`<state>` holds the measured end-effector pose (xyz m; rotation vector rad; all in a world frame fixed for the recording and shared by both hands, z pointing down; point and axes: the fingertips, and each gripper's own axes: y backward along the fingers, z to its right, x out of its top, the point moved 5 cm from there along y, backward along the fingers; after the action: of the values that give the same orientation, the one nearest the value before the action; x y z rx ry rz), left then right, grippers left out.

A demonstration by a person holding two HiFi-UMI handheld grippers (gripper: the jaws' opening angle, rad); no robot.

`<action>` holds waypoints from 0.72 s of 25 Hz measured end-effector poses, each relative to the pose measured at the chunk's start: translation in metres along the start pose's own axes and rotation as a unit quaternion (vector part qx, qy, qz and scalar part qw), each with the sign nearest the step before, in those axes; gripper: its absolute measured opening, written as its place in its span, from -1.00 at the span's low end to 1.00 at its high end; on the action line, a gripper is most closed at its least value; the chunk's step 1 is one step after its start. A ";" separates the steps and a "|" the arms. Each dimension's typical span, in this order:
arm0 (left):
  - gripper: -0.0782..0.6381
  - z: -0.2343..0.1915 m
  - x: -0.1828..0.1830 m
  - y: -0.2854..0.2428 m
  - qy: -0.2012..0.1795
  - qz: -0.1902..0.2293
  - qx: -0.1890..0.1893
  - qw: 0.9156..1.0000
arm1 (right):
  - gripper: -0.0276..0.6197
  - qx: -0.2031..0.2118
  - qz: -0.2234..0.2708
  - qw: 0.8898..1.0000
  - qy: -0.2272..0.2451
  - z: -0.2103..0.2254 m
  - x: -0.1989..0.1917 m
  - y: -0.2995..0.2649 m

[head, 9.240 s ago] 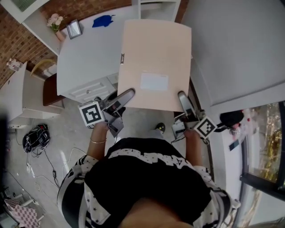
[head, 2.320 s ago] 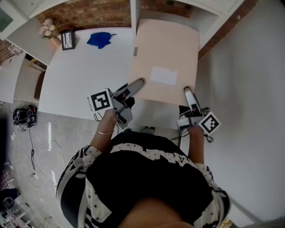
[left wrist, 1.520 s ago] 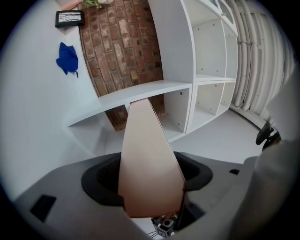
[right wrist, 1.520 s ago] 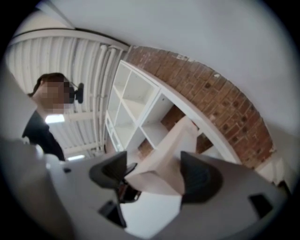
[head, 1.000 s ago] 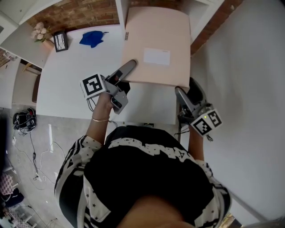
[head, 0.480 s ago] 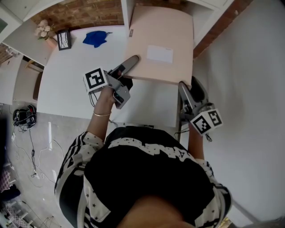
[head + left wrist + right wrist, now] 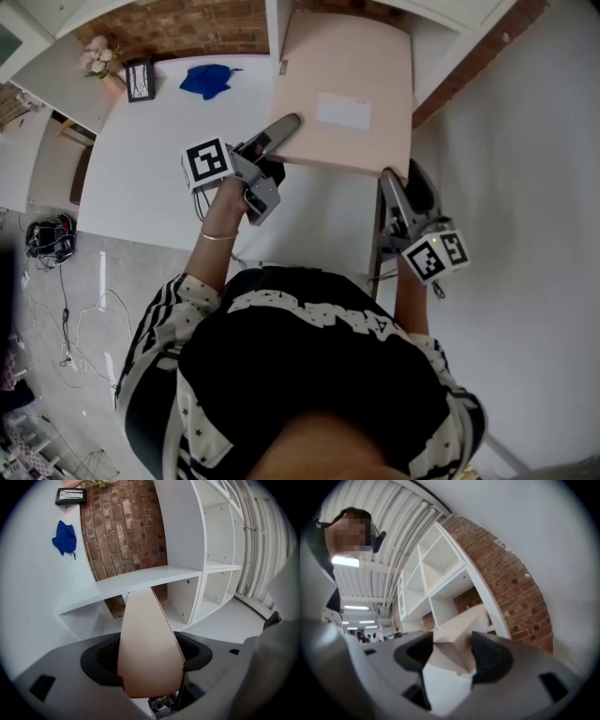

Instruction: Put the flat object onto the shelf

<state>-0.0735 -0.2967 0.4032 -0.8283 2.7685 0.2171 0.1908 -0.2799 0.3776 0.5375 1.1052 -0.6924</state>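
A flat beige envelope-like object [image 7: 347,94] with a white label is held level over the white table, its far edge at the opening of the white shelf [image 7: 275,28]. My left gripper [image 7: 281,131] is shut on its near left edge; the sheet [image 7: 150,653] runs from those jaws toward the shelf [image 7: 201,573]. My right gripper [image 7: 396,183] sits at the near right corner. In the right gripper view that corner [image 7: 454,644] fills the gap between the jaws of my right gripper [image 7: 449,654], and both pads touch it.
On the white table [image 7: 150,141] lie a blue cloth [image 7: 208,80], a small picture frame [image 7: 141,80] and flowers [image 7: 94,58] at the far left. A brick wall [image 7: 187,28] backs the shelf. A white wall [image 7: 525,187] runs along the right. Cables [image 7: 47,239] lie on the floor.
The right gripper, a second ago wide open below the near right corner, has come up to that corner and closed on it. The left gripper keeps its hold.
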 end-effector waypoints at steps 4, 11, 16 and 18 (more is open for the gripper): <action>0.18 0.000 0.002 -0.003 -0.002 0.002 -0.002 1.000 | -0.07 0.000 0.003 1.000 -0.002 0.003 0.002 -0.004; 0.19 -0.001 0.002 -0.009 -0.004 0.009 -0.007 1.000 | -0.07 0.006 0.011 1.000 -0.006 0.011 0.004 -0.010; 0.20 -0.001 0.005 -0.011 -0.006 0.013 -0.010 1.000 | -0.07 0.009 0.014 1.000 -0.010 0.015 0.006 -0.015; 0.20 -0.001 0.005 -0.011 -0.006 0.013 -0.011 1.000 | -0.07 0.010 0.015 1.000 -0.011 0.015 0.007 -0.016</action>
<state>-0.0716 -0.3089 0.4020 -0.7938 2.7715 0.2567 0.1906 -0.3026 0.3761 0.5618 1.0687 -0.6824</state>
